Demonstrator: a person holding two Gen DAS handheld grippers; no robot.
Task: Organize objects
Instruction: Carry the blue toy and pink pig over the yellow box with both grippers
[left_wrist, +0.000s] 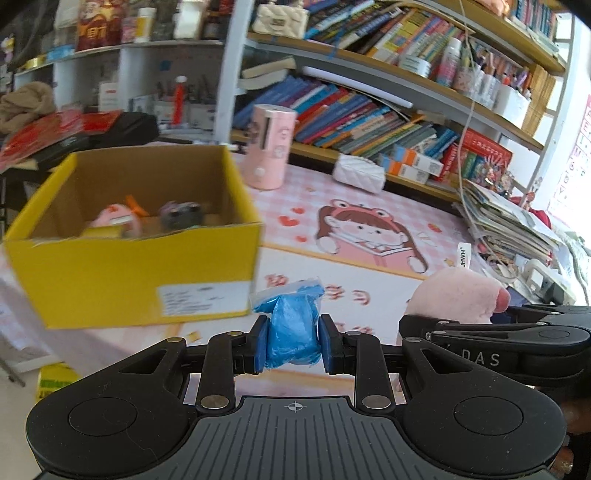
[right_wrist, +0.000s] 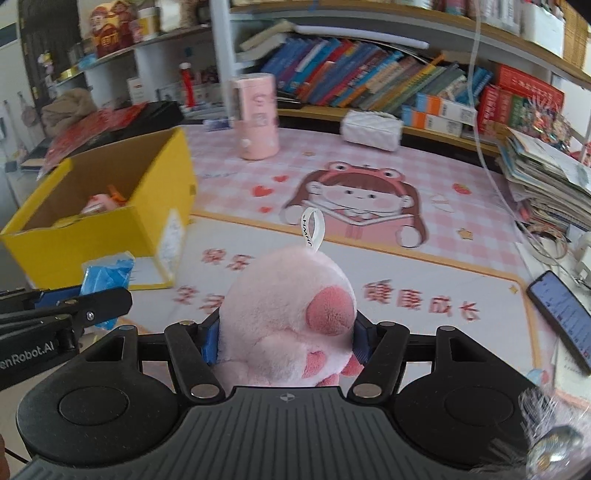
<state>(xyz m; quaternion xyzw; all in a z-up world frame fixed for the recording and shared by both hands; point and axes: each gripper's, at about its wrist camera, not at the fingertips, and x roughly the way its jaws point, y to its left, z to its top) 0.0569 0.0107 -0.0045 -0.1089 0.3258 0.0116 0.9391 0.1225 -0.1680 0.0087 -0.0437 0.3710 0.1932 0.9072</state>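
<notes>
Right of the yellow box (left_wrist: 133, 236), left gripper (left_wrist: 291, 341) clamps a soft, slippery blue bag (left_wrist: 291, 328) mid-body; right gripper (right_wrist: 286, 334) squeezes a light, squashy pink plush (right_wrist: 291, 314).

A crumpled blue plastic packet (left_wrist: 293, 332), sealed in a clear bag, sat squeezed between the blue pads of the left claw (left_wrist: 293, 345), raised above the counter (left_wrist: 369, 229) just in front of the yellow cardboard box (left_wrist: 136, 273). The box stood open-topped on the counter's left side, with a white label on its front wall and a few small toys lying inside. A round pink plush toy (right_wrist: 291, 321) with darker pink patches and a white loop tag was pinched in the right claw (right_wrist: 286, 338), beside the packet.
</notes>
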